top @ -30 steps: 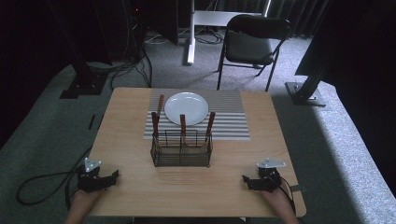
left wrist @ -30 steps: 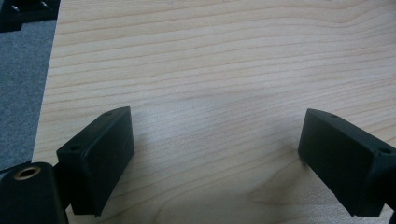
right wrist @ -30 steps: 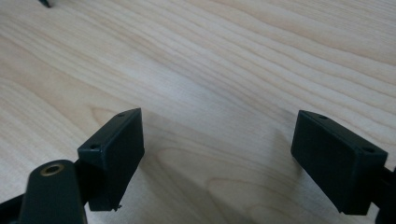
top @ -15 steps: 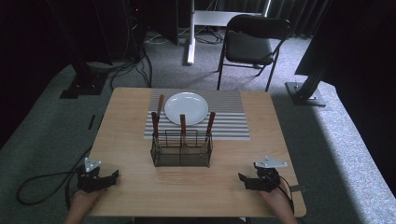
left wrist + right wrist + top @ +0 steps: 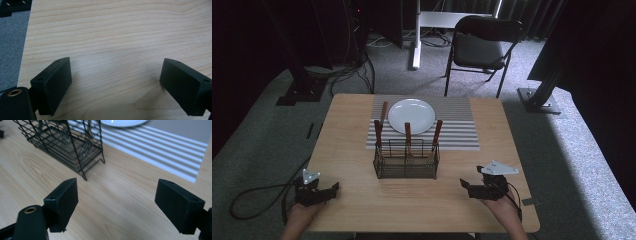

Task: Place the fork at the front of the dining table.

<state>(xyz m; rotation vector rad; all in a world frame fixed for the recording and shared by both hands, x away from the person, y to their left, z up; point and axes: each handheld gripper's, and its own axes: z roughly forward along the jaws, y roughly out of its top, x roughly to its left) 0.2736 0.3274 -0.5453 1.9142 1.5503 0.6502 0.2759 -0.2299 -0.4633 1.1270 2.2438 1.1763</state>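
A black wire caddy (image 5: 406, 159) stands mid-table and holds three brown-handled utensils (image 5: 408, 136) upright. Behind it a white plate (image 5: 411, 115) lies on a grey striped placemat (image 5: 452, 127). My left gripper (image 5: 334, 188) rests near the front left corner of the table, open, with bare wood between its jaws (image 5: 115, 75). My right gripper (image 5: 463, 186) is low over the front right of the table, open and holding nothing. In the right gripper view the caddy (image 5: 67, 142) stands ahead to the left, with the placemat (image 5: 160, 152) and the plate's rim (image 5: 125, 123) beyond.
The wooden table (image 5: 352, 125) has bare wood on both sides of the caddy. A black folding chair (image 5: 484, 45) and a white desk leg (image 5: 415, 35) stand on the grey carpet beyond the far edge. A black cable (image 5: 257, 192) trails off the left side.
My right gripper has shifted slightly left, toward the caddy. The left gripper has barely moved.
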